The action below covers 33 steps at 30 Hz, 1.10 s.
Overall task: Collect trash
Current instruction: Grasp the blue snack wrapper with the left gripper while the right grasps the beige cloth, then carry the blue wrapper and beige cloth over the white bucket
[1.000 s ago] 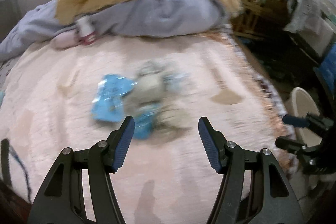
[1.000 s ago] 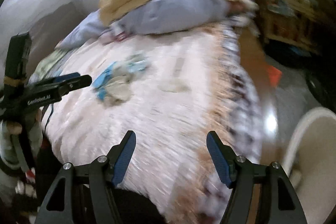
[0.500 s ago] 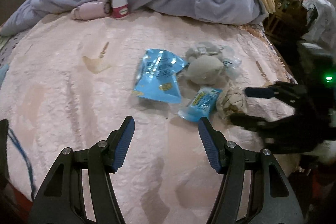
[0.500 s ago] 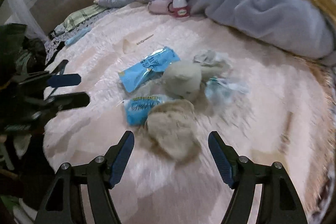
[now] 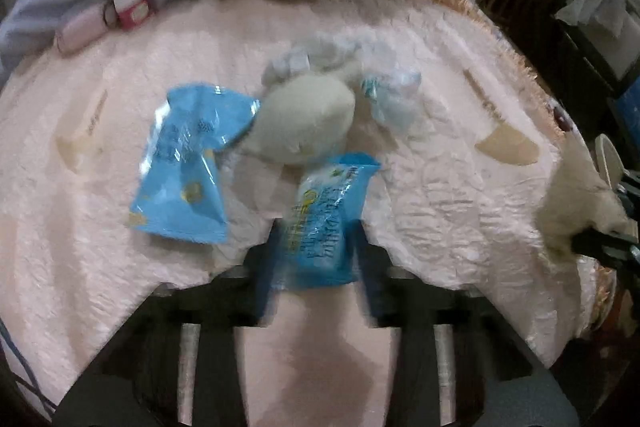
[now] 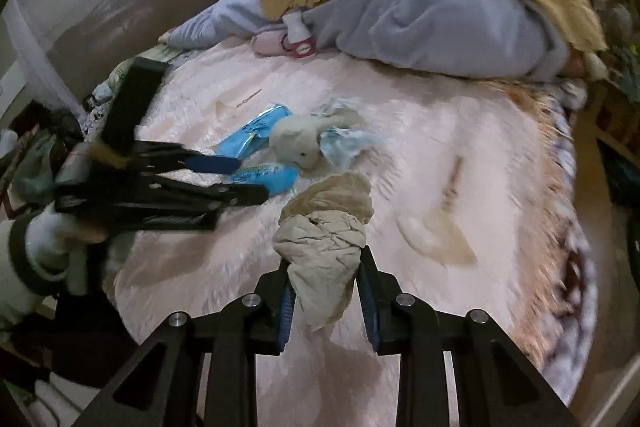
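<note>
Item: my left tongs (image 5: 316, 247), jaws just closed on the small blue wrapper (image 5: 326, 223), long axis running away from them; right tongs (image 6: 325, 291) just closed on crumpled tan paper (image 6: 326, 247); large blue wrapper (image 5: 188, 167) remains on the bed (image 5: 440, 187), nearer my left hand.

Left view blurred throughout. Print on the wrapper (image 5: 326, 223) unreadable; its lower end hidden behind the left gripper (image 5: 316, 255) pads. Beside the wrapper, pale lump (image 5: 304, 123) unidentifiable.

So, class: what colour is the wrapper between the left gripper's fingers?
Bright blue, with yellow and white print; the wrapper shows best in the left wrist view.
</note>
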Available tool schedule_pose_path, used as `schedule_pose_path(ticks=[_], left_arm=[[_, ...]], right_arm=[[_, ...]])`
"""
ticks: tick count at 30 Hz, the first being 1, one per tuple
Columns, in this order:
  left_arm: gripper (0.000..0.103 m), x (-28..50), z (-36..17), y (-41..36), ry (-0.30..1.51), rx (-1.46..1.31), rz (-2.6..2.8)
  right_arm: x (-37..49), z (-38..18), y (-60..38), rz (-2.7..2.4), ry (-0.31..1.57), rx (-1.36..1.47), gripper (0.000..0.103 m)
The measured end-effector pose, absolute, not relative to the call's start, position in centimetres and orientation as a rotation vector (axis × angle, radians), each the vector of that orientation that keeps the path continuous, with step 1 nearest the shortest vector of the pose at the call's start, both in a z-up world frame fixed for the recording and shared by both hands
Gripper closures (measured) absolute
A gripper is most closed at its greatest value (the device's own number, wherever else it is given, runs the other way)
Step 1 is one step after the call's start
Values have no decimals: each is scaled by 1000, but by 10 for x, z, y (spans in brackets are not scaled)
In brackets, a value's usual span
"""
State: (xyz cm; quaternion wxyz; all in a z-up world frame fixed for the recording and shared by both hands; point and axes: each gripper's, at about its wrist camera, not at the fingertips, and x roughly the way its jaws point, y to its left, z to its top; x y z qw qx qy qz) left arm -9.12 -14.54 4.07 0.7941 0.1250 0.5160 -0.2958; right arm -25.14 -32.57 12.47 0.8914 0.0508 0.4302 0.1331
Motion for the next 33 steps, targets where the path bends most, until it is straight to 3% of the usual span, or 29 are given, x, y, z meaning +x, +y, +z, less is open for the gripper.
schedule_pose_path(ticks=[11,33], left_arm=[[82,-148,92,-144,1034,170,-717],[82,-239,141,-252,922,272,-923]], right_arm=[[-303,141,-342,225,815,179,76],[-396,171,-421,4,732,219,76]])
